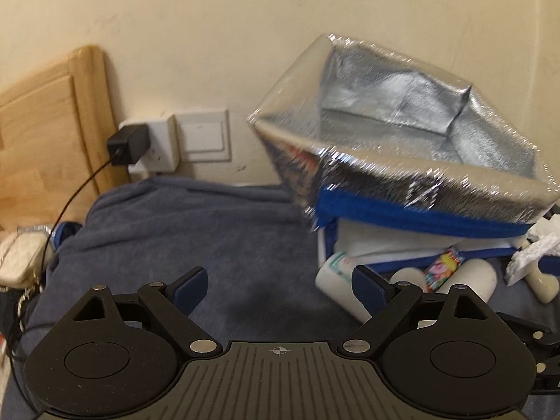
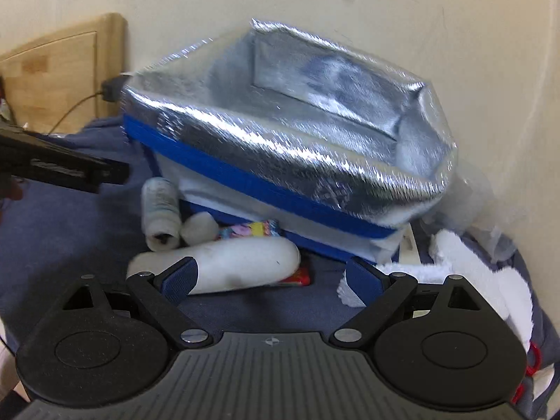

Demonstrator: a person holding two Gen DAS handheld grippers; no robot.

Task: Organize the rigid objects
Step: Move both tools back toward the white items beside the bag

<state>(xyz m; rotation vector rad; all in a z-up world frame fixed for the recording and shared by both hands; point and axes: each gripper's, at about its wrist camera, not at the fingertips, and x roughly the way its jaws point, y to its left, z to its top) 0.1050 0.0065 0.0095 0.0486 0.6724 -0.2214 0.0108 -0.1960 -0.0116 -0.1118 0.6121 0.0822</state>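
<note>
A silver foil-lined insulated bag (image 1: pixel 413 133) with a blue band stands open and tilted on the blue blanket; it also shows in the right wrist view (image 2: pixel 297 133). It looks empty inside. Several white bottles lie in front of it: a large one (image 2: pixel 245 266), a labelled one (image 2: pixel 160 213) and a small one (image 2: pixel 199 227), with a colourful packet (image 2: pixel 250 229) between them. In the left wrist view the bottles (image 1: pixel 337 283) and the packet (image 1: pixel 442 266) lie at the bag's base. My left gripper (image 1: pixel 280 287) is open and empty, left of the bottles. My right gripper (image 2: pixel 271 278) is open, just before the large bottle.
A blue blanket (image 1: pixel 210 231) covers the bed. A wooden headboard (image 1: pixel 45 122) and a wall socket with a black charger (image 1: pixel 127 143) are at the left. White cloth (image 2: pixel 483 273) and a clear plastic bag (image 2: pixel 479 203) lie right of the foil bag. A red packet (image 2: pixel 297 278) lies under the large bottle.
</note>
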